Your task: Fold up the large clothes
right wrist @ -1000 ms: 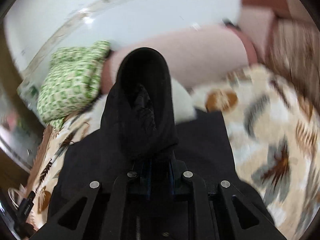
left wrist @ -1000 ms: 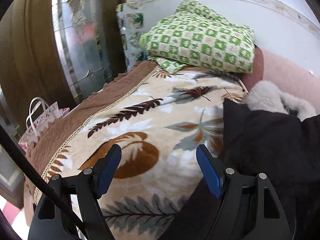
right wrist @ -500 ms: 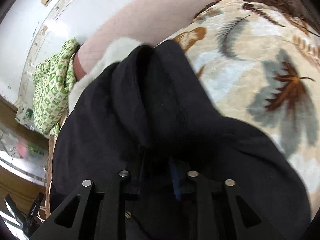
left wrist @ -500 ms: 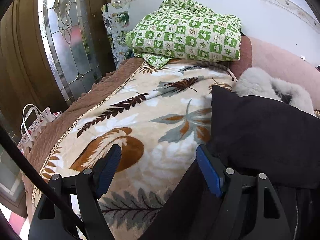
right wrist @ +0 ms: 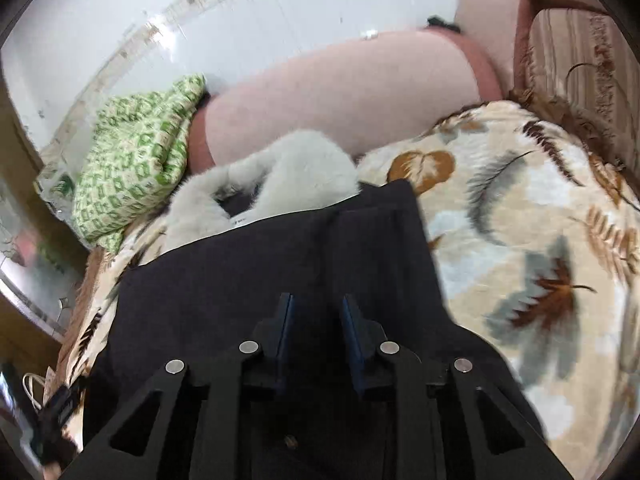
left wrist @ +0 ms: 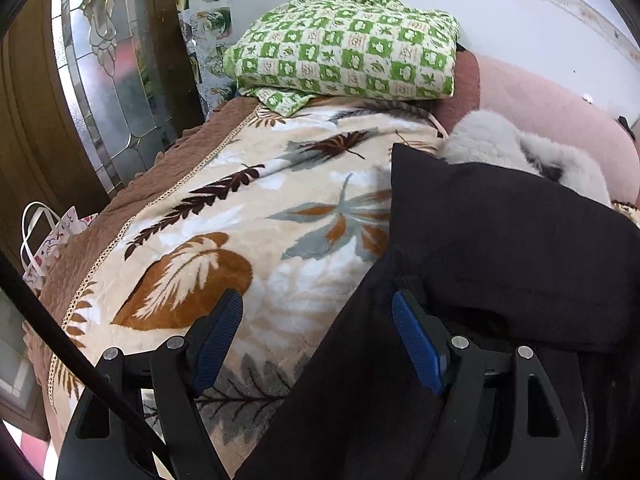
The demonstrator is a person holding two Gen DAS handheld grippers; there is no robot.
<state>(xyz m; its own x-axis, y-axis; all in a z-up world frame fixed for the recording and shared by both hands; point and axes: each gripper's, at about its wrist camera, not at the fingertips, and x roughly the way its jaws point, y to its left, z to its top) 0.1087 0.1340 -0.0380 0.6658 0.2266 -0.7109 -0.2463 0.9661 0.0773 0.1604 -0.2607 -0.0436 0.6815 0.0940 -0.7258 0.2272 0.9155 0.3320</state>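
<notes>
No readable writing anywhere: the white tag on the coat's inner collar in the right wrist view is too small to read, and the print on the paper bag (left wrist: pixel 60 236) at the left edge of the left wrist view is illegible.

Surface: a bed or sofa under a cream blanket with brown and grey leaf print (left wrist: pixel 248 232), brown quilted border along its left side. Behind it a pink bolster (right wrist: pixel 344 96) runs against a white wall (right wrist: pixel 200 20) with a patterned border strip. Leaded-glass door panel (left wrist: pixel 104 92) in the upper left of the left view.

Black coat (right wrist: pixel 280 264) lies flat on the blanket, centre-bottom of the right view and lower right of the left view; its grey fur collar (right wrist: pixel 288 168) sits at the far end, touching the bolster. Folded green-and-white checked fabric (left wrist: pixel 352 40) top centre of the left view, well apart from the coat.

Left gripper (left wrist: pixel 318 338): blue pads spread wide, nothing between them, right finger at the coat's edge. Right gripper (right wrist: pixel 316 320): pads a narrow gap apart, over the coat, gripping nothing.

A black cable (left wrist: pixel 72 344) crosses the lower left of the left view.
</notes>
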